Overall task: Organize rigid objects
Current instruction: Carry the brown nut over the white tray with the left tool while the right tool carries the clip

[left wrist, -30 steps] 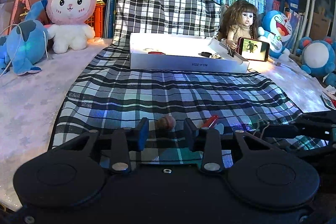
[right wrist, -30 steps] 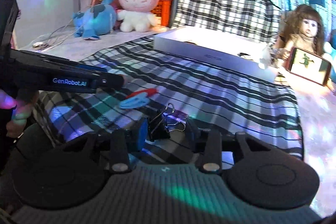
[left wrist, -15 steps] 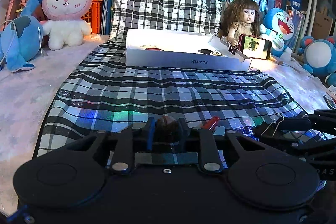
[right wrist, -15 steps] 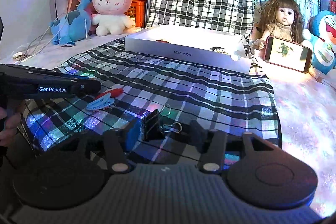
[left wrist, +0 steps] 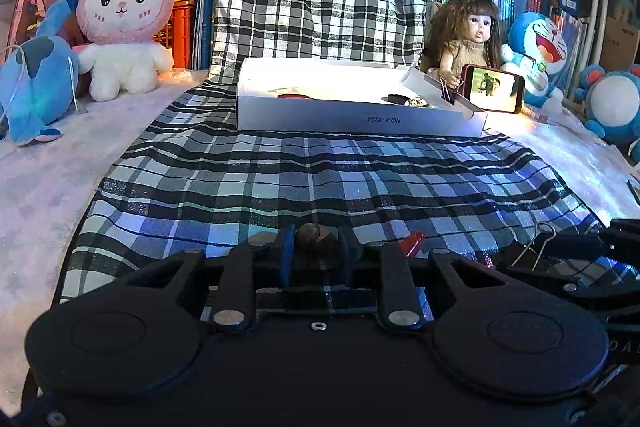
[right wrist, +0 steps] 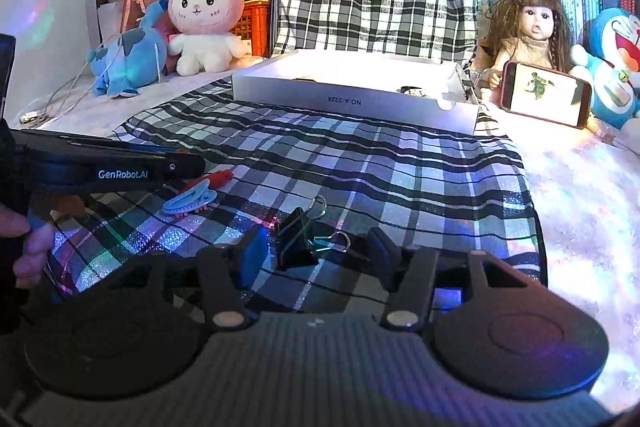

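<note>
A checked cloth [left wrist: 320, 179] covers the desk, a white box [left wrist: 352, 115] at upper centre. The left tool [left wrist: 316, 247], open a second ago, has now clamped the small brown nut [left wrist: 316, 234] at lower centre, ready for boxing. The right tool [right wrist: 316, 251] is closing around the black binder clip [right wrist: 298, 239], pads not yet touching.

Both cameras sit low over the black-and-white checked cloth [left wrist: 320, 179], facing the flat white cardboard box [right wrist: 352, 99] they share.
</note>
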Available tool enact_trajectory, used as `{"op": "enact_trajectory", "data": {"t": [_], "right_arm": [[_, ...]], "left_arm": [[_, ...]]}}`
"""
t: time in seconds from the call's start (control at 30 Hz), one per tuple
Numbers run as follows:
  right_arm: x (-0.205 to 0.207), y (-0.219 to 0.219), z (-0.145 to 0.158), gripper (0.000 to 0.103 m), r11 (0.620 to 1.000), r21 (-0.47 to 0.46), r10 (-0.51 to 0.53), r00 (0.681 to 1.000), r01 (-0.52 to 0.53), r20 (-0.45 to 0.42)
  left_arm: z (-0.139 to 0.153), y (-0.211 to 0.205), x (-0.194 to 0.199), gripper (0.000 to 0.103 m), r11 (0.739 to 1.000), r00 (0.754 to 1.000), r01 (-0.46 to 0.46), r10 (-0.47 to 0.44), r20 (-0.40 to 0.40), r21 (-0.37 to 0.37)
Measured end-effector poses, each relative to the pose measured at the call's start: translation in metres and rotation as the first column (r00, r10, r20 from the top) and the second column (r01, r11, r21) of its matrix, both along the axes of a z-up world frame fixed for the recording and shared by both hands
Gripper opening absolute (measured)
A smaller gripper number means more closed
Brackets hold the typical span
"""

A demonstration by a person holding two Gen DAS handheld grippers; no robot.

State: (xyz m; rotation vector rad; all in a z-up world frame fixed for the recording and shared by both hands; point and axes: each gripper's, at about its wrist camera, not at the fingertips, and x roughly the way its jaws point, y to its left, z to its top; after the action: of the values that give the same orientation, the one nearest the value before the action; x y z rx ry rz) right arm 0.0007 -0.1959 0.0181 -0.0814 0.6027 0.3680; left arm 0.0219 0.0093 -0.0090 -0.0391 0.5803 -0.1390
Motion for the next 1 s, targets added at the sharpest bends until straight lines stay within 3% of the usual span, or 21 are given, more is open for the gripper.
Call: {"op": "enact_trajectory", "data": {"t": [0.03, 0.47, 1.0], "right_arm": [[-0.001, 0.0, 0.0, 0.045, 1.0, 0.0, -0.002, 1.0, 0.002, 0.007], [0.006, -0.001, 0.008, 0.045, 0.998, 0.041, -0.047, 0.999, 0.046, 0.022], [0.047, -0.016, 0.032, 0.045, 0.988, 0.061, -0.143, 0.988, 0.139, 0.063]], "left_arm": [[0.0, 0.0, 0.0, 0.022, 1.0, 1.0, -0.002, 0.002, -0.001, -0.005], [0.012, 0.0, 0.0, 0.021, 1.0, 1.0, -0.01, 0.01, 0.012, 0.01], [0.038, -0.005, 0.038, 0.021, 1.0, 1.0, -0.005, 0.005, 0.017, 0.009]]}}
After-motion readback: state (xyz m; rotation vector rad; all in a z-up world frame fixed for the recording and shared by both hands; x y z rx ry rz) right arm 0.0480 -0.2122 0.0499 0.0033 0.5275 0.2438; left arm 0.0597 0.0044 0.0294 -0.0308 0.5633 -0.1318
